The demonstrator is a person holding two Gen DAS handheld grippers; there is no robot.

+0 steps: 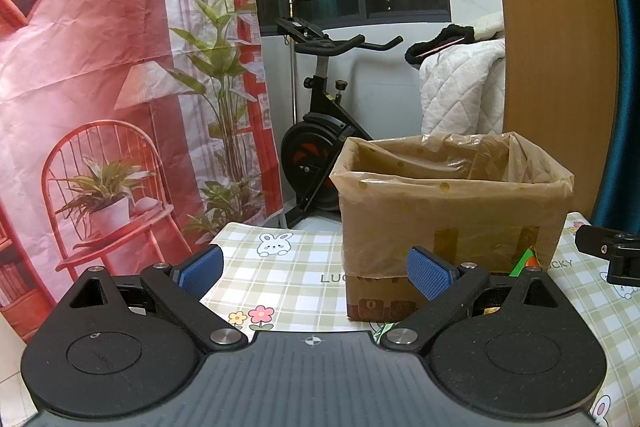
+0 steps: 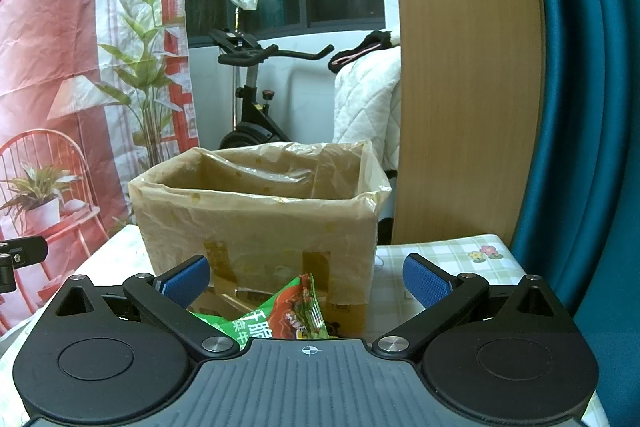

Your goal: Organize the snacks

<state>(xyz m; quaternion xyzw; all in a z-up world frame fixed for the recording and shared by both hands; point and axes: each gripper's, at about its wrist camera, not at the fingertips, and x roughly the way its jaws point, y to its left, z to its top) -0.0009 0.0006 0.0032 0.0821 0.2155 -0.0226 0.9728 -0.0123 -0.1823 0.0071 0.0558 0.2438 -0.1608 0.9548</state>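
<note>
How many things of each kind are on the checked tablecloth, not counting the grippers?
Cardboard box lined with a brown plastic bag: 1
Green and red snack packet: 1 in view
Total: 2

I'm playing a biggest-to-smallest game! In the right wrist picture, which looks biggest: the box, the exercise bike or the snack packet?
1. Lined cardboard box.
2. Exercise bike; it stands farther away, so it only looks smaller.
3. Green snack packet, partly hidden.
</note>
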